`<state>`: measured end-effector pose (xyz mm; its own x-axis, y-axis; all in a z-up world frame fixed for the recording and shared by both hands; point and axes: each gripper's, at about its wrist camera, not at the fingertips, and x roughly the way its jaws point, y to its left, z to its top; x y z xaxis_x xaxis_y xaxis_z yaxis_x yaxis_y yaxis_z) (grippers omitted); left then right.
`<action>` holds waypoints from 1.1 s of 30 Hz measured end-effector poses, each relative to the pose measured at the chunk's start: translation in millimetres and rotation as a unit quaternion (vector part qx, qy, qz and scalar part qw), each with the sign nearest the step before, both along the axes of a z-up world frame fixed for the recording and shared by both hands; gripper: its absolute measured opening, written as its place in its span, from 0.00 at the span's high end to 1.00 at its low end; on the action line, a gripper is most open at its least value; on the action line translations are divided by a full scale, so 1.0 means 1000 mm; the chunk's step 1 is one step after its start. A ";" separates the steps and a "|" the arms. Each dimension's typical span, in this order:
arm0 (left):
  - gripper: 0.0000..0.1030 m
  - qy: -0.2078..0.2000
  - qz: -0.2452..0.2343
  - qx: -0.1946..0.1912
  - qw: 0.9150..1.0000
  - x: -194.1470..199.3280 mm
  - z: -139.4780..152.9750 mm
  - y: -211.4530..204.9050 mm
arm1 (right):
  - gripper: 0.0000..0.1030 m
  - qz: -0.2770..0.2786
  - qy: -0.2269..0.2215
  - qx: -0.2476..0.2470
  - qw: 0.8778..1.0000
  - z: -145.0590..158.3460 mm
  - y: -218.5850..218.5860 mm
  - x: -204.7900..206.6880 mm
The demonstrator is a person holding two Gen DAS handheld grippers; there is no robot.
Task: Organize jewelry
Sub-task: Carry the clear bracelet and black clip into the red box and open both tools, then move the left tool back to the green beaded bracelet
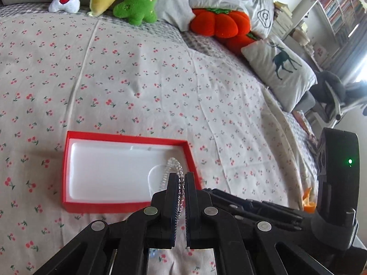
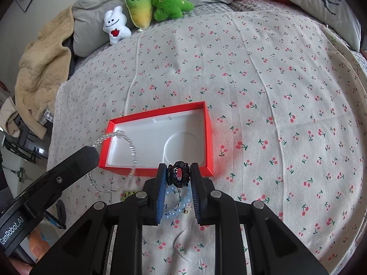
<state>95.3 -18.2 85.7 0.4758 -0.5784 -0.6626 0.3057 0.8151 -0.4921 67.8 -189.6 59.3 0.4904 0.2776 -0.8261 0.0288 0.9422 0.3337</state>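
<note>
An open red box with a white insert lies on the cherry-print bedspread; it also shows in the right wrist view. My left gripper is shut on a clear beaded bracelet, held over the box's near right corner. In the right wrist view that bracelet dangles from the left gripper over the box's near left edge. My right gripper is shut on a black beaded bracelet just before the box's near edge. A light blue bracelet lies on the bedspread under it.
Plush toys, an orange pumpkin cushion and a deer pillow line the far side of the bed. A beige blanket hangs at the left edge. A small green-yellow item lies near the box.
</note>
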 end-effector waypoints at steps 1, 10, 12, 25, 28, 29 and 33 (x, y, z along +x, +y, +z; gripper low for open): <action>1.00 0.000 0.001 -0.006 1.000 0.006 -0.002 -0.001 | 0.79 -0.002 -0.002 0.001 1.000 0.000 0.000 0.003; 1.00 0.067 0.064 -0.007 0.996 0.052 -0.057 0.023 | 0.79 -0.003 0.008 0.003 1.000 -0.017 0.003 0.025; 1.00 0.079 0.078 0.007 0.994 0.057 -0.066 0.030 | 0.79 0.001 0.010 -0.001 1.000 -0.020 0.005 0.029; 0.88 0.079 0.062 0.026 0.995 0.057 -0.073 0.028 | 0.79 0.010 0.020 -0.018 1.000 -0.035 0.019 0.047; 0.77 0.077 0.068 0.044 0.994 0.055 -0.071 0.027 | 0.78 0.002 0.023 -0.022 0.999 -0.035 0.015 0.048; 0.76 0.078 0.068 0.046 0.994 0.054 -0.070 0.028 | 0.78 0.001 0.025 -0.021 0.999 -0.035 0.014 0.048; 0.69 0.078 0.070 0.055 0.993 0.048 -0.064 0.032 | 0.76 0.002 0.021 -0.022 1.000 -0.028 0.013 0.044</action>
